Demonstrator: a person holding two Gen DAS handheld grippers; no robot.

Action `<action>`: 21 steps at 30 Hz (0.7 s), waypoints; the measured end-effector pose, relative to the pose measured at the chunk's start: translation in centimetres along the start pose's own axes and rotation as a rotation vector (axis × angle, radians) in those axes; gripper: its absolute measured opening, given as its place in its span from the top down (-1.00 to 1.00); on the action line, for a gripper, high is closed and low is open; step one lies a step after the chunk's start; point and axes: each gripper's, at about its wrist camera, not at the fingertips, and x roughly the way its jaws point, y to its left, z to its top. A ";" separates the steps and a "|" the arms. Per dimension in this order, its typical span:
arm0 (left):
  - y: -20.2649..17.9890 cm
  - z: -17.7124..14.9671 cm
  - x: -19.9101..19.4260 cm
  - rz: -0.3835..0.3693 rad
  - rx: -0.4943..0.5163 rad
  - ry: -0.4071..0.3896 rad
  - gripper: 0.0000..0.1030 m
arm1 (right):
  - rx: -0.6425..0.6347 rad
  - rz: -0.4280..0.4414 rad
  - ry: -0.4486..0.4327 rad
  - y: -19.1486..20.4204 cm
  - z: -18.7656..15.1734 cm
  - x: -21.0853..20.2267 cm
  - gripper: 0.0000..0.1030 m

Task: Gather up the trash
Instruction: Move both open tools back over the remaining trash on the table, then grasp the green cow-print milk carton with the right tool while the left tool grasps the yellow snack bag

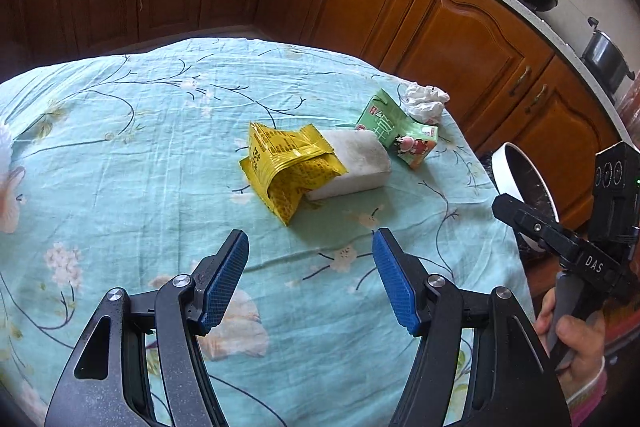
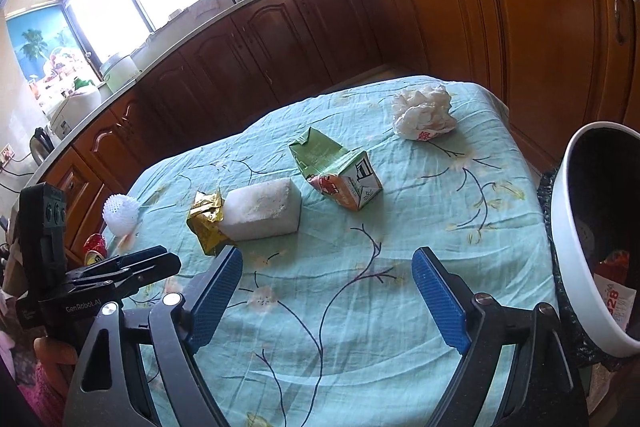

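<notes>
Hovering over a floral tablecloth, my left gripper and right gripper both gape wide, holding nothing. Ahead lie a yellow wrapper touching a white foam block, a green drink carton beyond, then a crumpled tissue. A white-rimmed bin stands beside the table's right edge.

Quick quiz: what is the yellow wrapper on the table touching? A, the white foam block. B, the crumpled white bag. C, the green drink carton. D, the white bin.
A: the yellow wrapper lies against one end of the white foam block, partly covering it, apart from the other trash.
</notes>
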 end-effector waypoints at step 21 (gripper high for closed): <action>2.1 4.2 5.0 0.018 0.096 0.048 -0.26 | -0.137 0.020 0.090 -1.2 5.9 8.7 -0.71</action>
